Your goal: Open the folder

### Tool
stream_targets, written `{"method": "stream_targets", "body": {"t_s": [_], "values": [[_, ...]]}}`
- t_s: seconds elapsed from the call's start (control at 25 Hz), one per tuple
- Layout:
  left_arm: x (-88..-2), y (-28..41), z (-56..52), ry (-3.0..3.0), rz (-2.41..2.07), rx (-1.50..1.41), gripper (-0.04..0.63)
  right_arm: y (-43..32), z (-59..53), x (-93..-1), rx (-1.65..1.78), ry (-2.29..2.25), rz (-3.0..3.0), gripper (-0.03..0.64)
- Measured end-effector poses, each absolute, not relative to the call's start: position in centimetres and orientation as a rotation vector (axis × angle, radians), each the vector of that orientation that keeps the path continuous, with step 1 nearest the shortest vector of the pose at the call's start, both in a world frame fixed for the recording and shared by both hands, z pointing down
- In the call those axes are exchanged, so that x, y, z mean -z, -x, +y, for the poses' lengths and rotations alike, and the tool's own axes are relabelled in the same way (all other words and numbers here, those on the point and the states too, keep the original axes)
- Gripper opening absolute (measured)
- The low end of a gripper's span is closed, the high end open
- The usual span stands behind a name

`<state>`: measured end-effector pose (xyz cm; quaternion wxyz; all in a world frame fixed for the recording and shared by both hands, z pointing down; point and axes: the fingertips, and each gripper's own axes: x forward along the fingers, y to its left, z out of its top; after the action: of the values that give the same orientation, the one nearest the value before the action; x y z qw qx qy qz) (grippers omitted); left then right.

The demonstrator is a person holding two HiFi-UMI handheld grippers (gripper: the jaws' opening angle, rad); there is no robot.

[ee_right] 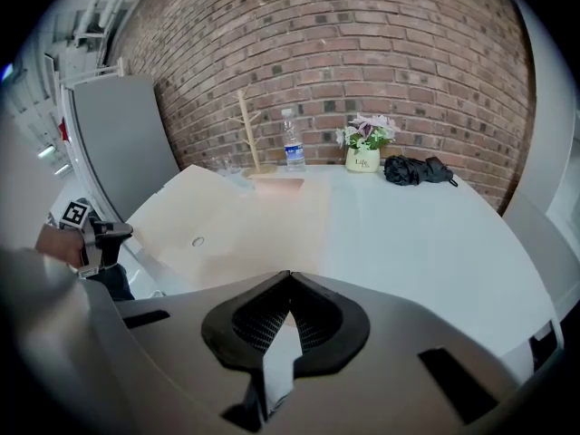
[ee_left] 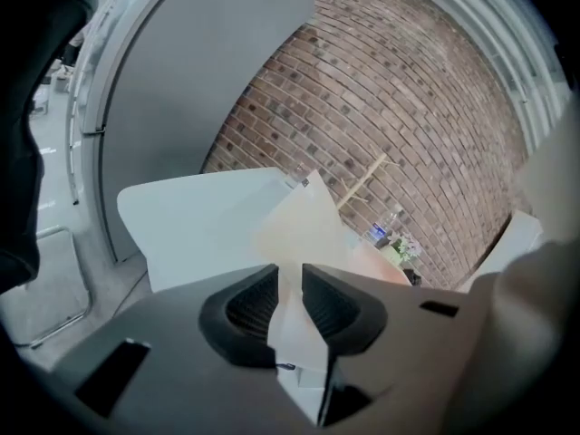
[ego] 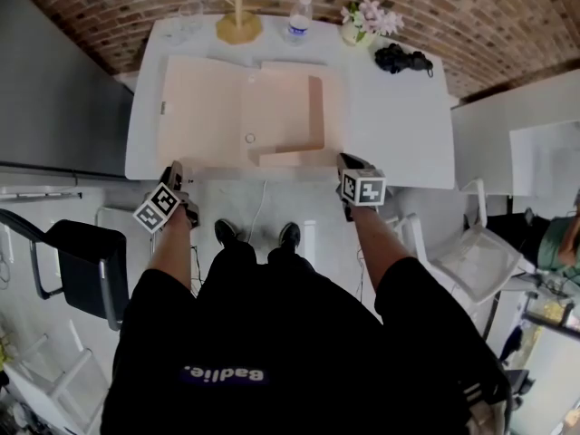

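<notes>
Item: folder [ego: 245, 107], pale beige card. Lies on the white counter [ego: 399, 125] just ahead of both tools. It is spread flat, with the cover leaf thrown out ahead of the left tool and the tray side, with raised card walls, ahead of the right tool.

Left tool [ego: 175, 175]: at the near edge of the counter, just short of the folder. Jaws stand a little apart, a narrow gap between the pads, nothing in it.

Right tool [ego: 352, 166]: at the near edge by the folder's right corner, not touching it as far as can be told. Jaws pressed together at the tips, nothing pinched.

Also present, beyond the folder from the tools: wooden stand [ego: 238, 21], water bottle [ego: 299, 18], flower pot [ego: 362, 24], black bundle [ego: 403, 59].

Status: judged complete or nearly so. The folder is fully open and neither tool holds it. Nothing further appears to be left, unless an inner flap needs lifting, and the views do not settle that.
</notes>
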<state>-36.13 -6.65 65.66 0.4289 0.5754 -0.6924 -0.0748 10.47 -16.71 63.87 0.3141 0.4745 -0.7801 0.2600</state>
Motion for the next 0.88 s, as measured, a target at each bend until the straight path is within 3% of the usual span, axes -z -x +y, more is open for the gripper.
{"method": "stream_targets", "body": {"t_s": [0.56,0.88], "values": [[-58.8,32.0,-6.1,-1.805,-1.649,0.121,0.164,-11.1,-16.4,-59.6,-0.673,-1.296,-2.151,0.028],[-56.3,28.6,-4.5,-1.88,-1.632,0.137,0.133,-11.2,-15.5,-56.9,-0.672,-1.305,-2.234,0.028]]}}
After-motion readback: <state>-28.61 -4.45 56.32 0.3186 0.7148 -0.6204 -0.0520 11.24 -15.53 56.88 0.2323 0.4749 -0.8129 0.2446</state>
